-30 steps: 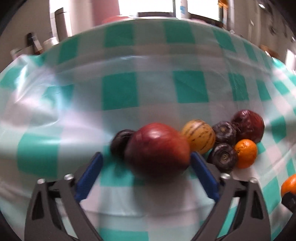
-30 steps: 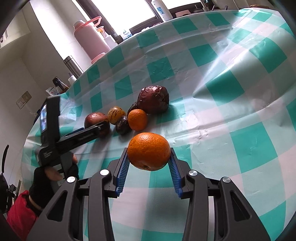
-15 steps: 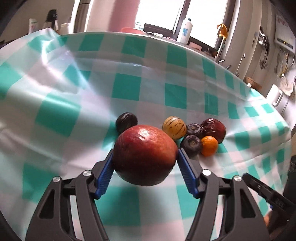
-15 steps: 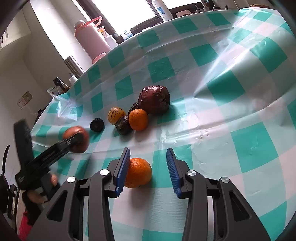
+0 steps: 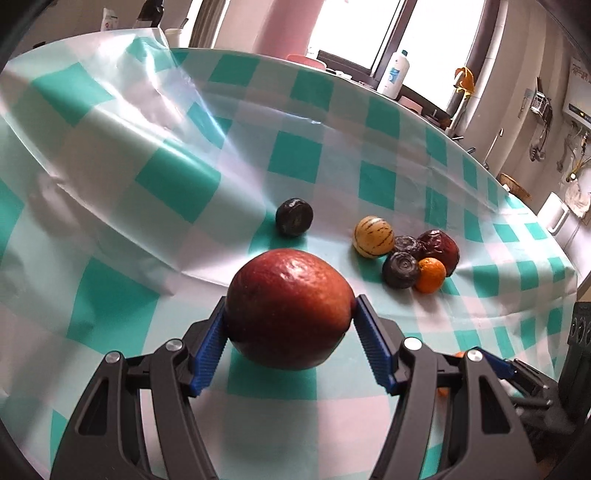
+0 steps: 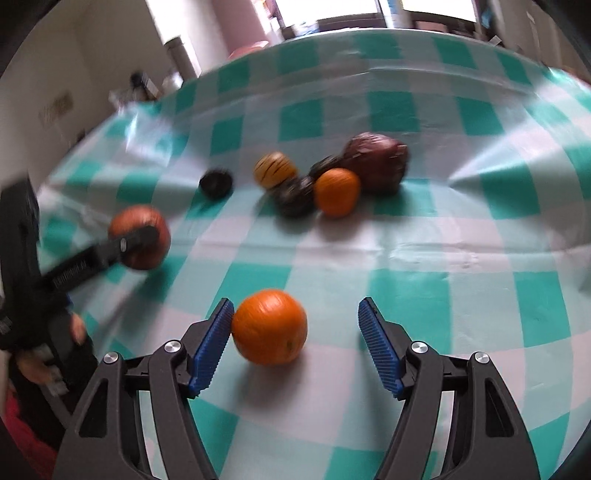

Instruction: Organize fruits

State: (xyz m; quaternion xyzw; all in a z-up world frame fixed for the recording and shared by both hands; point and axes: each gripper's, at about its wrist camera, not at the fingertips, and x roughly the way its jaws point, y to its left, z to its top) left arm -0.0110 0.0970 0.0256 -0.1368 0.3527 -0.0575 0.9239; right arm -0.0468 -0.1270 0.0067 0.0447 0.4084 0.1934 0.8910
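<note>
My left gripper (image 5: 290,326) is shut on a big red fruit (image 5: 288,308) and holds it above the checked cloth; it also shows in the right wrist view (image 6: 140,242). My right gripper (image 6: 295,328) is open. An orange (image 6: 269,326) lies on the cloth between its jaws, against the left pad (image 6: 212,339). A cluster sits further off: a striped yellow fruit (image 5: 373,236), two dark round fruits (image 5: 400,269), a small orange (image 5: 429,275) and a dark red fruit (image 5: 441,247). One dark fruit (image 5: 294,216) lies apart to the left.
The teal and white checked tablecloth (image 5: 147,184) is wrinkled and bulges up at the far left. A pink flask (image 5: 284,26) and a white bottle (image 5: 397,74) stand at the far edge by the window.
My right gripper opened, let the orange down onto the cloth and swung its view. My left gripper lifted the red fruit away from the cluster, towards the near left.
</note>
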